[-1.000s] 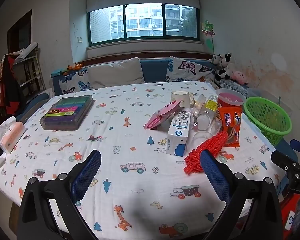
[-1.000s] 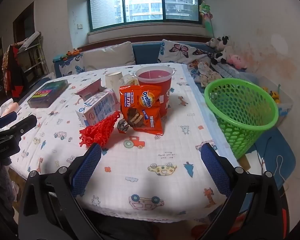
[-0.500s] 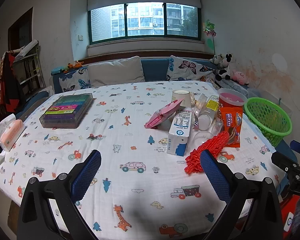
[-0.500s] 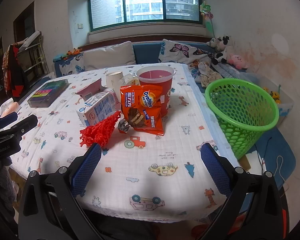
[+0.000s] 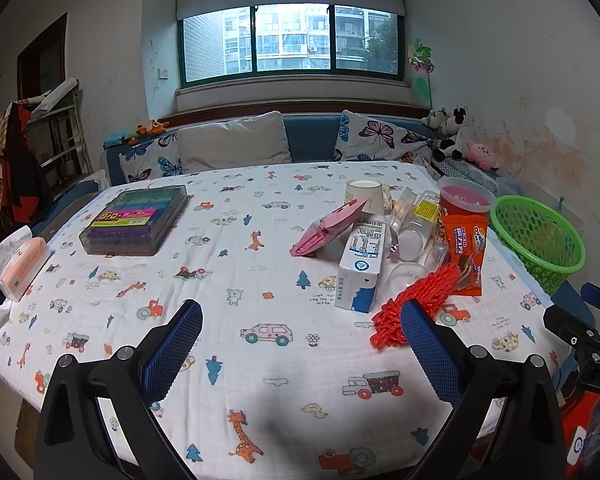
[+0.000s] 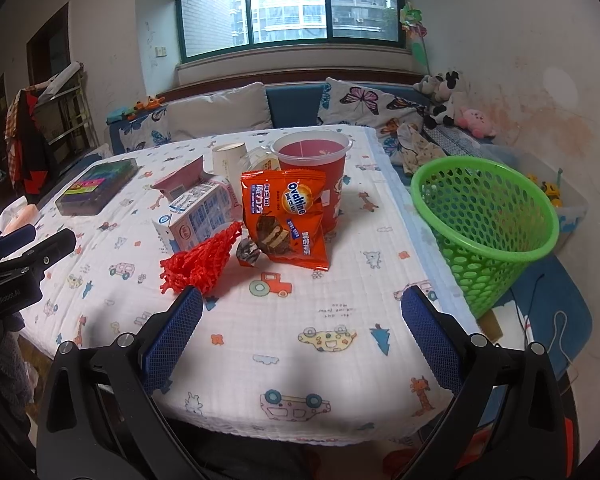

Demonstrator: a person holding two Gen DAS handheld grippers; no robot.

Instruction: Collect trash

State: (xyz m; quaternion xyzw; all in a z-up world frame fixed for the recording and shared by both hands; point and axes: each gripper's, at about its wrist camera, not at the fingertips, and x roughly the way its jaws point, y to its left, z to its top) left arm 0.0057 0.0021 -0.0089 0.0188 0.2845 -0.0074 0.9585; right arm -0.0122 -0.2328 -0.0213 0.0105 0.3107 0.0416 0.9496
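Note:
Trash is heaped on the right part of the table: a red mesh net [image 5: 416, 300] [image 6: 204, 258], an orange Ovaltine wrapper [image 5: 465, 248] [image 6: 286, 218], a blue-white milk carton [image 5: 362, 268] [image 6: 196, 216], a pink packet [image 5: 328, 226], a red cup [image 6: 312, 172] and a paper cup [image 5: 366, 194]. A green mesh basket [image 6: 488, 224] [image 5: 540, 240] stands past the table's right edge. My left gripper [image 5: 300, 320] hangs open over the near cloth, left of the net. Over the table's near right corner my right gripper [image 6: 302, 318] is open and empty.
A case of coloured markers [image 5: 136, 220] and a tissue pack [image 5: 22, 264] lie at the left of the patterned tablecloth [image 5: 228, 280]. A sofa with cushions [image 5: 236, 144] runs behind the table. Plush toys [image 6: 440, 100] sit at the back right.
Both views have shifted only slightly; the left camera has drawn back a little. Nothing on the table has moved and both grippers stay open.

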